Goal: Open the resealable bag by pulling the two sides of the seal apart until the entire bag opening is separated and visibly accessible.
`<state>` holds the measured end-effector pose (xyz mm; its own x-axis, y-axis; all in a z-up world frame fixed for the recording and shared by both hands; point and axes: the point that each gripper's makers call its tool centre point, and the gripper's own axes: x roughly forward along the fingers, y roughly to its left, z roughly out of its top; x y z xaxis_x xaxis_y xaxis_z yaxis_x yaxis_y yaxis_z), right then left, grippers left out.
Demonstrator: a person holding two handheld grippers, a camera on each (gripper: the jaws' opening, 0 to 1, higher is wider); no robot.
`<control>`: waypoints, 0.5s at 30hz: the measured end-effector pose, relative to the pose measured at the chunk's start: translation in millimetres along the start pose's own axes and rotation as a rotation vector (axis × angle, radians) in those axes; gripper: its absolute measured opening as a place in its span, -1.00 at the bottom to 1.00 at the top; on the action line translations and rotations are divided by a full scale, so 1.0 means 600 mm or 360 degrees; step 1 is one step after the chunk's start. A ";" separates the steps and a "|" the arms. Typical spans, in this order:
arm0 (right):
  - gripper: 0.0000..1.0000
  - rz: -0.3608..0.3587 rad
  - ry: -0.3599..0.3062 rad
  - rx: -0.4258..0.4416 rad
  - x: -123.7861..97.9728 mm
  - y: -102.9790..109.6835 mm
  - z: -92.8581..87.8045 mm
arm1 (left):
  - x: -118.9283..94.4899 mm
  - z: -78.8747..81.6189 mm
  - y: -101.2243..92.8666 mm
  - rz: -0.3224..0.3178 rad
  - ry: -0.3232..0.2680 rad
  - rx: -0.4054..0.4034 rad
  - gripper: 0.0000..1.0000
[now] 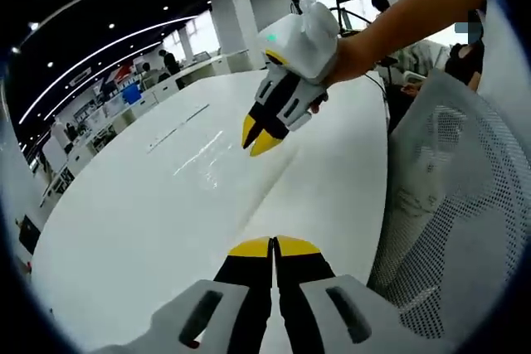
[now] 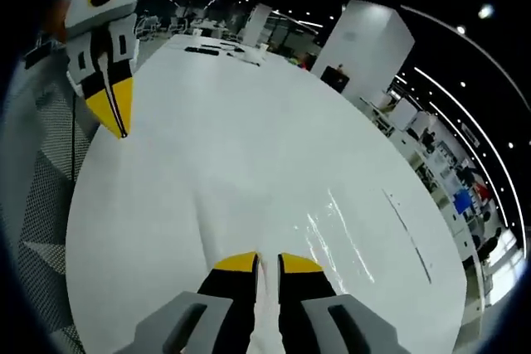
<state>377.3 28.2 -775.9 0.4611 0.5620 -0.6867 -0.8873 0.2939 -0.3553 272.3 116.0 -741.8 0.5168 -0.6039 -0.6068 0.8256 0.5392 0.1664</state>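
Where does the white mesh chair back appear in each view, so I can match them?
Left gripper view: white mesh chair back along the right edge.
Right gripper view: along the left edge.
Shared landmark: the glossy white table beside it.

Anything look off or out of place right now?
Nothing stands out. The glossy white tabletop shows no spill or damage, only light streaks; the white mesh chair back sits at its edge.

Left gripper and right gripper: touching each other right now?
Apart. The left gripper view shows the right gripper held out beyond the left gripper, with a plain gap between their yellow tips.
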 end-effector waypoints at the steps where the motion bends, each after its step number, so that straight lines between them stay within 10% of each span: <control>1: -0.87 0.0000 0.0000 0.0014 0.000 0.000 0.000 | 0.000 0.000 0.000 -0.0004 0.0008 0.0018 -1.00; 15: -0.23 0.0071 -0.0116 0.0309 -0.033 0.012 0.005 | 0.001 -0.011 -0.001 0.0010 0.0039 0.0017 -1.00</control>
<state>362.0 21.6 -762.7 0.4267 0.6299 -0.6489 -0.8930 0.4071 -0.1920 270.4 119.1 -747.2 0.5161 -0.5861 -0.6246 0.8249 0.5365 0.1783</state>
